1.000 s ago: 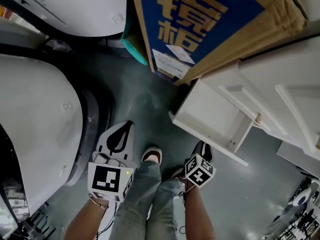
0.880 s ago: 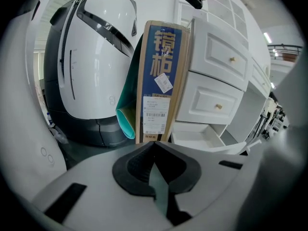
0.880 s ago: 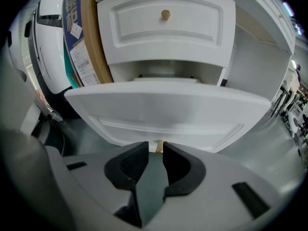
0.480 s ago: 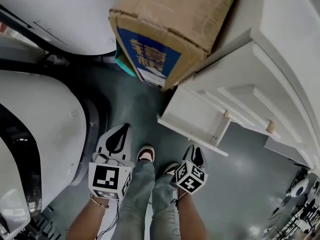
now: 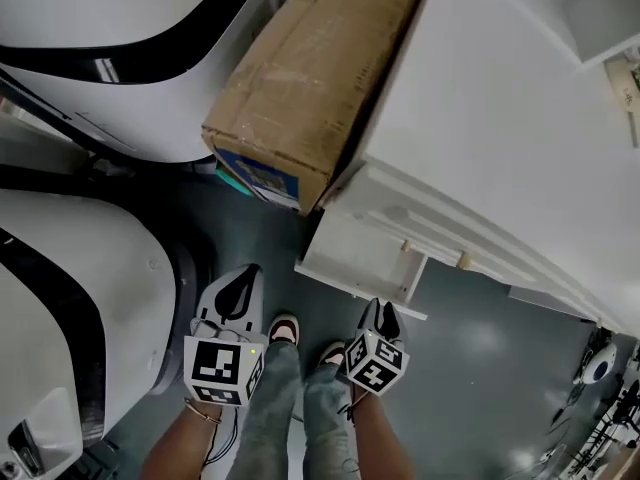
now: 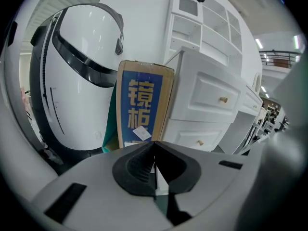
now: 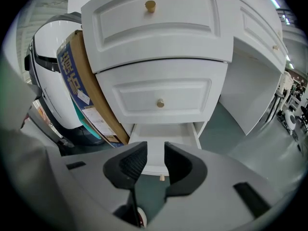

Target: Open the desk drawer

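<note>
The white desk [image 5: 500, 118] fills the upper right of the head view. Its bottom drawer [image 5: 352, 258] stands pulled out over the floor, and it appears empty inside [image 7: 161, 131]. The two drawers above, each with a small brass knob [image 7: 160, 103], are closed. My right gripper [image 5: 384, 309] hangs just in front of the open drawer. Its jaws have just been opening and stand apart with nothing between them [image 7: 150, 153]. My left gripper [image 5: 243, 273] is left of the drawer, away from it, its jaws shut and empty [image 6: 154, 150].
A long cardboard box [image 5: 300, 88] with a blue printed end leans against the desk's left side. Large white rounded machines [image 5: 70, 298] stand at left. The person's legs and shoes [image 5: 283, 330] are below the grippers. Grey floor [image 5: 480, 358] lies to the right.
Both grippers have risen from the floor, and the head view has lifted to show the desk top. The bottom drawer stays pulled out.
</note>
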The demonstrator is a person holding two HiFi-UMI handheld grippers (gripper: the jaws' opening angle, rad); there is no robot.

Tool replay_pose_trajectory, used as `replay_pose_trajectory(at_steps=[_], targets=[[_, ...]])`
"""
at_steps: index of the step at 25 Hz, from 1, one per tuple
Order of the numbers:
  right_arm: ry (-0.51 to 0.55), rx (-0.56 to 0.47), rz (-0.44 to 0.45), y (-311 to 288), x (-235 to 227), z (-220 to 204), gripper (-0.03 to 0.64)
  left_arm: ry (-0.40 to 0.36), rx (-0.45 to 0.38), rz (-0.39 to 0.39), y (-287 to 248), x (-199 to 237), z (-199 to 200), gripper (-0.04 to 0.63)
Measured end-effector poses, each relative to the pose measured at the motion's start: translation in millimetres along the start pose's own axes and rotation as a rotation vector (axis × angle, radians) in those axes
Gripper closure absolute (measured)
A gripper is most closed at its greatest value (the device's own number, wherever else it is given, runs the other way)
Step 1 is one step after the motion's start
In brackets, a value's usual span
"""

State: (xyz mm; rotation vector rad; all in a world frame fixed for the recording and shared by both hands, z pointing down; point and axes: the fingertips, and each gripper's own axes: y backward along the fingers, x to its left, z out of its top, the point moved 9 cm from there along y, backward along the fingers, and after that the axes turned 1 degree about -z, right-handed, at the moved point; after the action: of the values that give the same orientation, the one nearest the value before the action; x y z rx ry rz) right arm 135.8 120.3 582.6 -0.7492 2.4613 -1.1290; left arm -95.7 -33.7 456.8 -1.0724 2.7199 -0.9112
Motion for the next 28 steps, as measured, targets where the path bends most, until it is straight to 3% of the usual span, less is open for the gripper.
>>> replay_pose_trajectory(at_steps=[13,28], targets=[[-0.005,-0.024,-0.030,-23.3,-11.6,35.7,0.488,-0.047,0.040,-0.051,-17.0,-2.0,16.1,0.577],[0.013,-0.040,-0.045,-60.4,-8.5,72.7,0.486,-0.043,0.046,-0.045,-43.2,15.7,29.4,0.577]])
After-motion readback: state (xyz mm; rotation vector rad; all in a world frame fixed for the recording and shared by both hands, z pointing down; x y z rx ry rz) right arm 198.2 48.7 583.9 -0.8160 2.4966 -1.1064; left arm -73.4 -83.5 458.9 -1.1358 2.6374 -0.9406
